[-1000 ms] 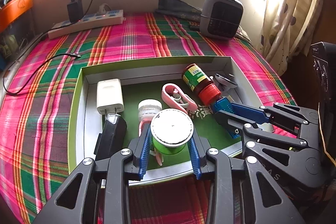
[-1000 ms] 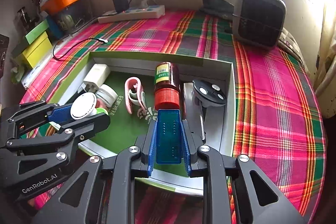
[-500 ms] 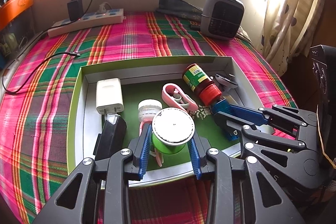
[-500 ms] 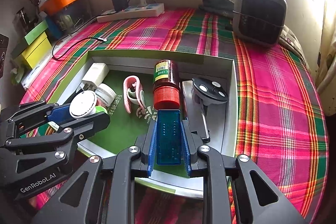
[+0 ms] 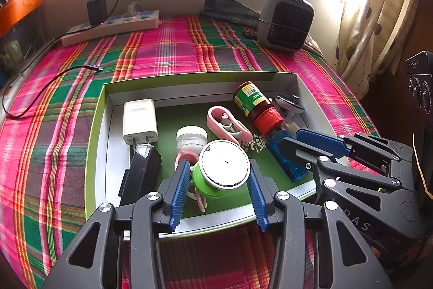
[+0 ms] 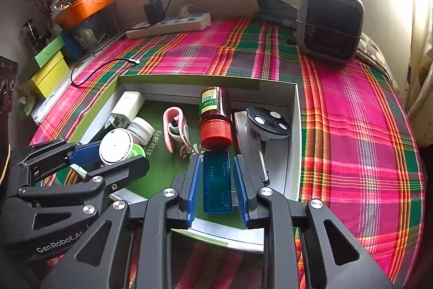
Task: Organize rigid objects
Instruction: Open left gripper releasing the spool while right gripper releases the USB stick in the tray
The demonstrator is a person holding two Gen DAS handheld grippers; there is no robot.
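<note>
Inside the green-rimmed box point(image 5: 98, 110), left wrist view: green container point(image 5: 216, 182) with white round lid, upright, lid facing up, near the box's front wall. Left gripper point(image 5: 218, 180) angled steeply down over that wall; jaws opening, blue pads standing clear on either side of the container. Beside it in the box: black charger point(image 5: 140, 172), white adapter point(image 5: 139, 119), small clear jar point(image 5: 191, 138), pink clip point(image 5: 226, 125). Brown bottle point(image 5: 255, 107) lies on its side, red cap toward the front wall.

Inside the same box, right wrist view: blue rectangular case point(image 6: 217, 182) lies flat, long axis running from front wall toward back wall, far end just short of the brown bottle's cap. Right gripper point(image 6: 217, 178) angled down over the front wall; jaws opening, a narrow gap showing between each pad and the case. Black round holder point(image 6: 268, 123) sits by the box's right wall.
</note>
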